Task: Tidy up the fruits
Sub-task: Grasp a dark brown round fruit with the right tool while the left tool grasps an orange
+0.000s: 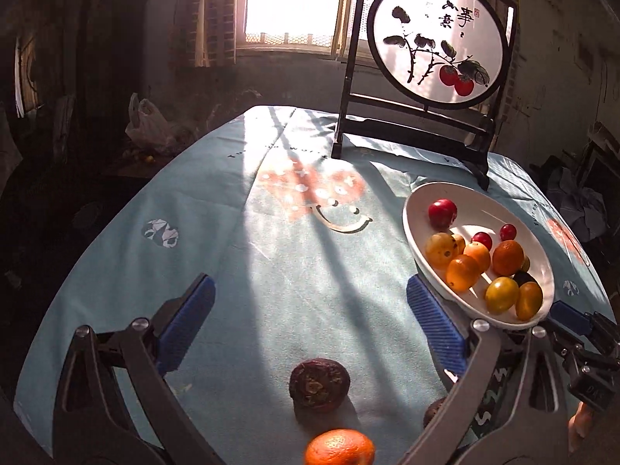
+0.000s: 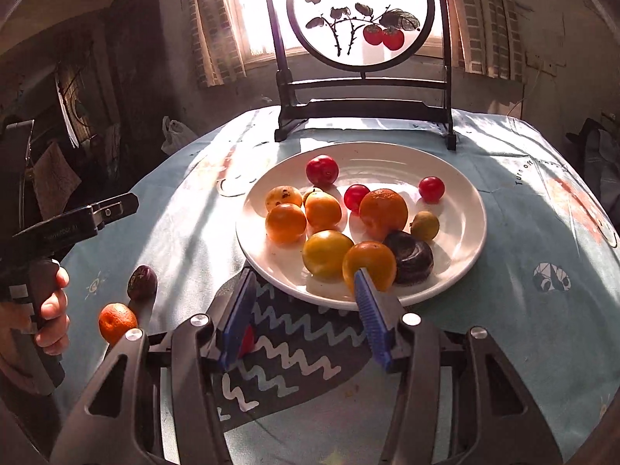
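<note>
Most fruit already sat on the white plate [image 2: 461, 228], centre frame. Left on the bench [image 1: 116, 271]: a tangerine [image 1: 339, 447], a dark fruit [image 1: 319, 384] and another [image 1: 434, 410]. The left hand-held gripper [image 1: 310, 325] hovered open over them; the right hand-held gripper [image 2: 306, 310] open, empty, beside the plate's rim.

We see our right gripper [image 2: 306, 302] low in the frame, its blue pads spread apart at the near rim of the white plate [image 2: 461, 232] of fruit. At lower left, a dark fruit [image 2: 142, 282] and an orange [image 2: 117, 322] lie on the blue tablecloth [image 2: 503, 310], beside the left gripper [image 2: 77, 221].
</note>
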Motion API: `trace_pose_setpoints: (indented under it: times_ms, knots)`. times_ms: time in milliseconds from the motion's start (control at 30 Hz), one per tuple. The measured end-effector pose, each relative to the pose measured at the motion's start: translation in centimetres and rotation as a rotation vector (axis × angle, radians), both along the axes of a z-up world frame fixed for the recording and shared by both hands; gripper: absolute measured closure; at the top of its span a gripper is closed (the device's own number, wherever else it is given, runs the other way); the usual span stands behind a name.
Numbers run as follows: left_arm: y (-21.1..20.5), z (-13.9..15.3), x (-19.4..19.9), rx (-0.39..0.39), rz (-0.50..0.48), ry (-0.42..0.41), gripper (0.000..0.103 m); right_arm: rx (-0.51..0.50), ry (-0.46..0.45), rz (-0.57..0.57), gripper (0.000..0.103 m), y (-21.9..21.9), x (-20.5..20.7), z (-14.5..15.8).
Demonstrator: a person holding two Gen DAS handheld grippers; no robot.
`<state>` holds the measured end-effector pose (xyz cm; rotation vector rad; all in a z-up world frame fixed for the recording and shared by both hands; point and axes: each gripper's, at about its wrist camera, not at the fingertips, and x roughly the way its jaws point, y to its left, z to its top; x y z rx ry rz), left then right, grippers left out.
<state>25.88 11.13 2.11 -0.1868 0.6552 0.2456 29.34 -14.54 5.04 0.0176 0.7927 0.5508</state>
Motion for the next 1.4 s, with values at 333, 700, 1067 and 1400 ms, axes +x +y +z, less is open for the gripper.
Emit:
trace_pose_setpoints:
  times_ms: [333, 700, 1067, 1400]
  knots:
    - [4.5, -0.4, -0.8, -0.126, 0.101, 0.013, 0.002, -0.003, 0.063, 0.187, 0.05, 3.2, -2.2, -1.3]
    - [3.0, 0.1, -1.1, -0.109, 0.045, 0.005, 0.002, -0.103, 0.109, 0.374, 0.049, 7.6, -5.1, -2.8]
    - [2.8, 0.2, -1.2, -0.106, 0.037, 0.004, 0.002, -0.216, 0.079, 0.353, 0.057, 9.9, -4.8, -4.2]
    - [3.1, -0.3, -0.9, -0.113, 0.055, 0.021, 0.002, -0.072, 0.078, 0.3, 0.058, 7.1, -3.9, -2.0]
